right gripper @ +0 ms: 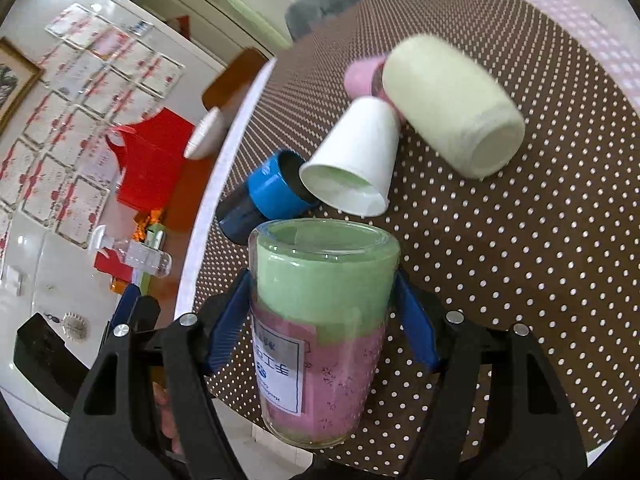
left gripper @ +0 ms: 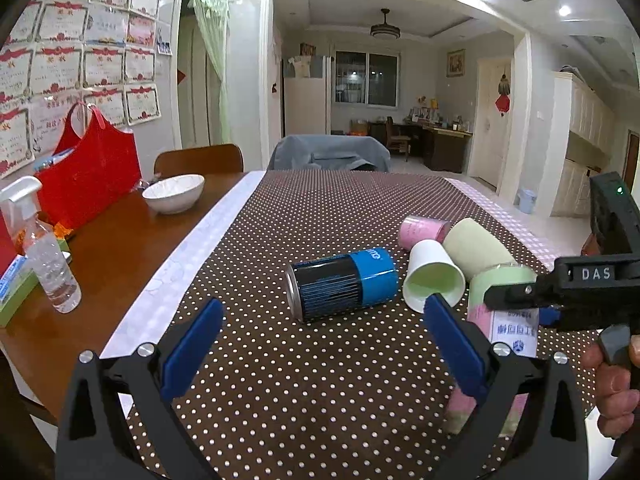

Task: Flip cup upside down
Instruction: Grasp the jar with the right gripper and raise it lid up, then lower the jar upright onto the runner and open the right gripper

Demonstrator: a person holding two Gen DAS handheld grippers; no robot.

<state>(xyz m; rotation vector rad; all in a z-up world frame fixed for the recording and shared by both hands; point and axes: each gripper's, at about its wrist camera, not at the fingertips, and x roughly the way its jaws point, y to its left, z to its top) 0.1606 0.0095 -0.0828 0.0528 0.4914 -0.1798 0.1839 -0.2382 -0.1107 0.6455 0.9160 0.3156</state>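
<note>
My right gripper [right gripper: 320, 320] is shut on a clear glass cup [right gripper: 320, 320] lined green above and pink below, with a white label. It holds the cup over the dotted tablecloth. In the left wrist view the same cup [left gripper: 500, 280] shows at the right, clamped by the right gripper [left gripper: 524, 304]. My left gripper [left gripper: 320, 344] is open and empty, low over the cloth, with the blue and black can [left gripper: 344, 284] ahead of it.
A white paper cup [right gripper: 352, 168], a pale green cup [right gripper: 452, 108] and a pink cup [right gripper: 364, 76] lie on their sides on the brown dotted cloth [left gripper: 320, 380]. A white bowl [left gripper: 174, 192], spray bottle [left gripper: 48, 260] and red bag [left gripper: 88, 176] stand at the left.
</note>
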